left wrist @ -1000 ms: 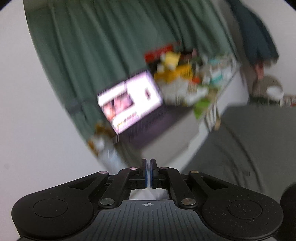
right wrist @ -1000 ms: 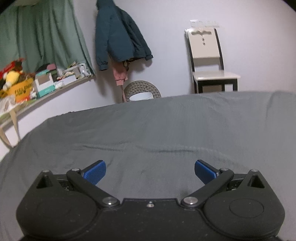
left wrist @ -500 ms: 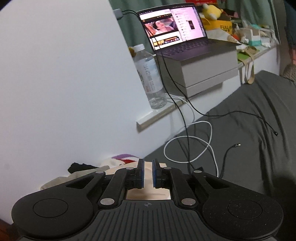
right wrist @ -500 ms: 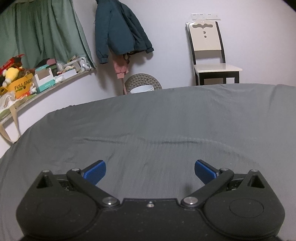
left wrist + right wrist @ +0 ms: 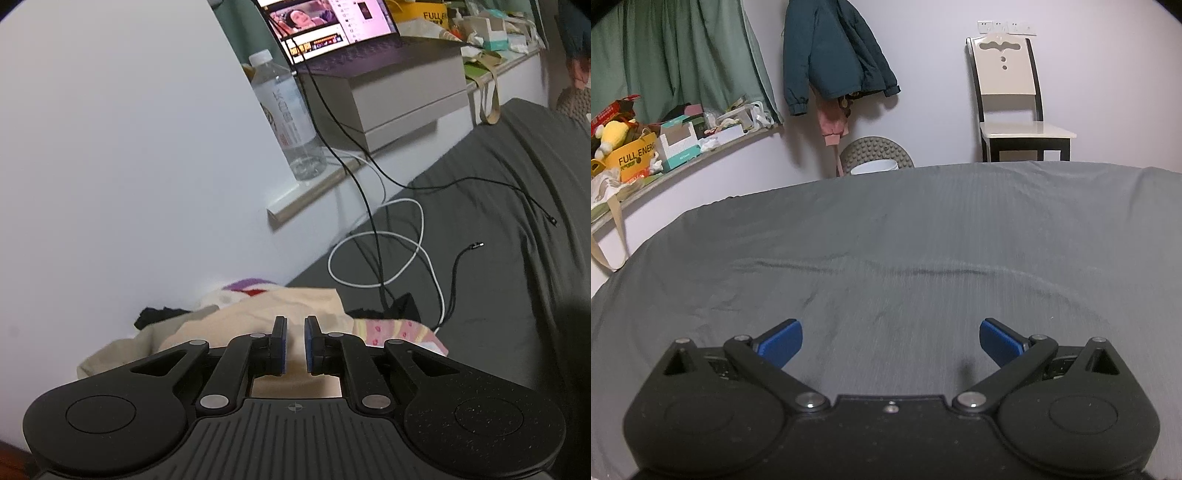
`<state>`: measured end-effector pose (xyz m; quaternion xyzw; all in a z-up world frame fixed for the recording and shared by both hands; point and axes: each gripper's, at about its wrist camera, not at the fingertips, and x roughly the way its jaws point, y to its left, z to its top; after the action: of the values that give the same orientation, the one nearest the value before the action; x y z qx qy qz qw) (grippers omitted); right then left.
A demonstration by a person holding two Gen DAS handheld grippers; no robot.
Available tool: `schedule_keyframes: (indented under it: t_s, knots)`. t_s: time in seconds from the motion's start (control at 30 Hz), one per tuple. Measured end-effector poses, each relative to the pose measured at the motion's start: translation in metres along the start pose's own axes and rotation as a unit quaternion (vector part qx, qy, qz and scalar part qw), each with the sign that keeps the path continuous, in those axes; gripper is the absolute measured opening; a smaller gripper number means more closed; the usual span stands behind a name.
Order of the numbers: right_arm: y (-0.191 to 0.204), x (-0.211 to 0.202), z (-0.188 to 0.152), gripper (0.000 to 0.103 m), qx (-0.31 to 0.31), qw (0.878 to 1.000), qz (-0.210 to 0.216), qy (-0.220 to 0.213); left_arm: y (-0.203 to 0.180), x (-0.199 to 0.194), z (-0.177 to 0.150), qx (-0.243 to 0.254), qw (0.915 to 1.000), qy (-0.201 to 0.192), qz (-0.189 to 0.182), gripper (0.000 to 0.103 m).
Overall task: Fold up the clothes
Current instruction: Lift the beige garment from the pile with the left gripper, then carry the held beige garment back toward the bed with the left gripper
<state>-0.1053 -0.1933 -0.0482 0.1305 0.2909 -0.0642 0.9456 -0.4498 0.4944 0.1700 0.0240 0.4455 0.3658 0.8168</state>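
Grey bed [image 5: 923, 229] ahead. Clothes pile [image 5: 258, 314] sits directly under and just ahead of our left claw [image 5: 294, 345], pads slightly apart, nothing held. Right claw [image 5: 890, 341] wide open, empty, over bare sheet, so left is nearer.

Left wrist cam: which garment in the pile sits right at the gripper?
The plain cream garment, directly under and ahead of the left gripper. The pink patterned piece lies off to its right, the black item to the left by the wall.
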Motion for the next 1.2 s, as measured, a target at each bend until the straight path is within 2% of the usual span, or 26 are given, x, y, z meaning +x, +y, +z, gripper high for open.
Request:
schedule_keyframes:
  t_s: [0.07,0.1,0.23,0.37,0.43,0.57,0.63,0.7,0.73,0.77,0.8,0.87,1.03,1.2]
  knots:
    - [0.001,0.001,-0.001,0.103,-0.002,1.0,0.001,0.002,0.001,0.0,-0.002,-0.005,1.0,-0.007,-0.002,0.096]
    - [0.001,0.001,-0.001,0.103,-0.004,1.0,0.001,0.003,0.001,0.0,-0.003,-0.007,0.9999,-0.01,-0.003,0.1]
    - [0.001,0.001,-0.002,0.103,-0.004,1.0,0.003,0.002,-0.008,-0.002,-0.003,0.038,0.9986,-0.024,0.026,0.1]
    - [0.001,0.001,-0.002,0.103,0.0,1.0,0.003,0.003,-0.019,0.002,0.0,0.11,0.9926,-0.003,0.052,0.1]
    - [0.001,0.002,-0.002,0.103,0.001,1.0,0.003,0.008,-0.027,0.006,-0.001,0.152,0.9859,0.01,0.071,0.099]
    - [0.001,0.003,-0.002,0.103,0.004,1.0,0.003,0.009,-0.043,0.015,-0.008,0.234,0.9663,0.024,0.104,0.099]
    - [0.002,0.003,-0.002,0.103,0.005,1.0,0.004,0.01,-0.045,0.021,-0.011,0.249,0.9613,0.033,0.113,0.099]
    - [0.003,0.003,-0.003,0.103,0.004,1.0,0.005,0.01,-0.042,0.026,-0.013,0.252,0.9584,0.042,0.127,0.081]
    - [0.003,0.003,-0.003,0.103,0.004,1.0,0.005,0.011,-0.04,0.028,-0.014,0.253,0.9569,0.046,0.135,0.055]
    - [0.003,0.003,-0.003,0.103,0.003,1.0,0.005,0.012,-0.036,0.03,-0.015,0.249,0.9572,0.051,0.138,0.035]
    - [0.003,0.003,-0.003,0.103,0.002,1.0,0.006,0.012,-0.032,0.032,-0.016,0.244,0.9578,0.056,0.141,0.03]
    - [0.004,0.004,-0.003,0.103,0.003,1.0,0.006,0.013,-0.022,0.035,-0.018,0.229,0.9631,0.064,0.126,0.006]
    - [0.005,0.005,-0.003,0.103,0.003,1.0,0.005,0.014,0.004,0.022,-0.017,0.135,0.9849,0.019,0.106,0.004]
    - [0.006,0.005,-0.004,0.103,0.0,1.0,0.004,0.016,0.021,0.007,-0.005,0.081,0.9902,-0.039,0.107,0.004]
